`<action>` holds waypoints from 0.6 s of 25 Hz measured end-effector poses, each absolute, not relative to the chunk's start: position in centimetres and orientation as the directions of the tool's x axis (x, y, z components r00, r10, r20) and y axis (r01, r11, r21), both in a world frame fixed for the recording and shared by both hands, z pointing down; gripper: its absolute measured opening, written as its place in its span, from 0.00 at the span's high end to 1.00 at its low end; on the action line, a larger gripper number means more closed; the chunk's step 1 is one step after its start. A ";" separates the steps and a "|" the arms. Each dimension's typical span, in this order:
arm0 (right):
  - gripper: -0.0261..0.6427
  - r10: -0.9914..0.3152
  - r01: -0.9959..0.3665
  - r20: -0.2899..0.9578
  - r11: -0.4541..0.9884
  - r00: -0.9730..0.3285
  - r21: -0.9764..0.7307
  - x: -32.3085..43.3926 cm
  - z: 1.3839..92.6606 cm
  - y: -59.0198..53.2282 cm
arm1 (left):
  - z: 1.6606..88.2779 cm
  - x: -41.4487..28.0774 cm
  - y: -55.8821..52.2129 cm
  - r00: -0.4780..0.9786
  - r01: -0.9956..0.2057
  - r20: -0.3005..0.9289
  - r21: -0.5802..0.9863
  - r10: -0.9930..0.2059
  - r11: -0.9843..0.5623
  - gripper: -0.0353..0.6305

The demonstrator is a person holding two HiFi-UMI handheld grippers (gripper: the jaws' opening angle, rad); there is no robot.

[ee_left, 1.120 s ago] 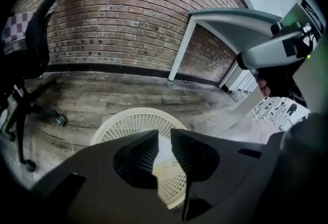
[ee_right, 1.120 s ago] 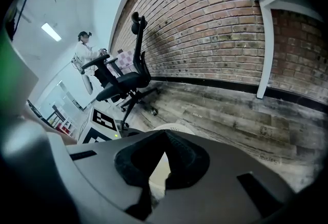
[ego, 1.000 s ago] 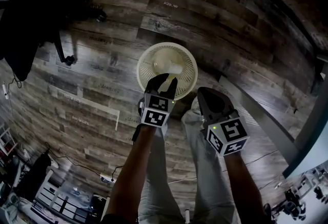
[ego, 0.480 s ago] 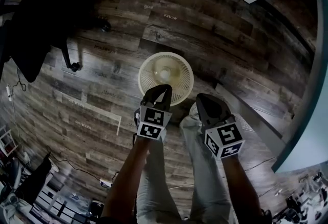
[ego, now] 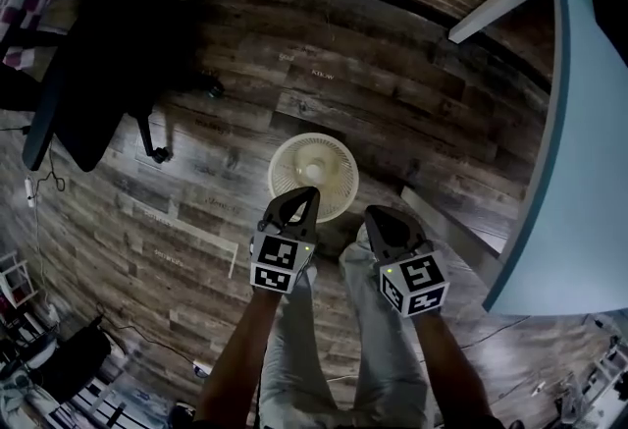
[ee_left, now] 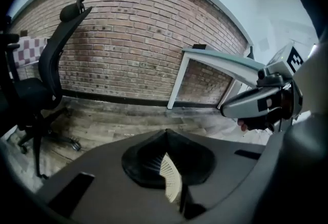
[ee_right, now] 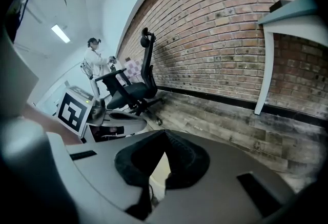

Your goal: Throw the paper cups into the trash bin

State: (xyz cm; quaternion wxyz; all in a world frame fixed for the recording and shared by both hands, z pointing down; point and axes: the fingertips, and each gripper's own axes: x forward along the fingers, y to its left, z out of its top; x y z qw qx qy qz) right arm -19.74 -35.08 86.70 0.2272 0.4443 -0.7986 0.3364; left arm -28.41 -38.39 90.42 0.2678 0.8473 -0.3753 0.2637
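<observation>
Cream mesh forms the bin (ego: 285, 162), which stands upright on the wood floor (ego: 422, 113) at the middle of the head view, its mouth open toward the camera. A paler round shape at its bottom is most likely a cup (ego: 314, 171), already inside. It shows as a disc, so its long axis seems to run up toward the camera, though which end is uppermost is unclear. No other cup is in view.

The left hand-held gripper (ego: 308, 195) hangs at the bin's lower rim in the frame. Its jaws have just been closing and are now pressed together with nothing between them; in its own view only the bin's mesh shows through the slit behind the tips. I judge that this fits a drop just made over the bin.

The right hand-held gripper (ego: 375, 214), just to the right, is likewise pressed together and empty. Both point forward and down toward the bin. A teal bench (ego: 579, 172) fills the right edge, and a chair (ego: 93, 74) the upper left.
</observation>
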 end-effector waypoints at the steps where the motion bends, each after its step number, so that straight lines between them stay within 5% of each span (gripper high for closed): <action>1: 0.96 -0.559 -0.861 0.658 0.383 -0.505 -0.336 -19.7 86.1 -35.0 | 89.6 -28.4 -38.5 0.570 -0.784 0.649 0.247 -0.504 -0.569 0.93; 15: 0.96 -0.610 -0.849 0.592 0.417 -0.527 -0.325 -19.4 75.6 -35.7 | 75.5 -26.9 -38.0 0.567 -0.799 0.548 0.184 -0.616 -0.572 0.93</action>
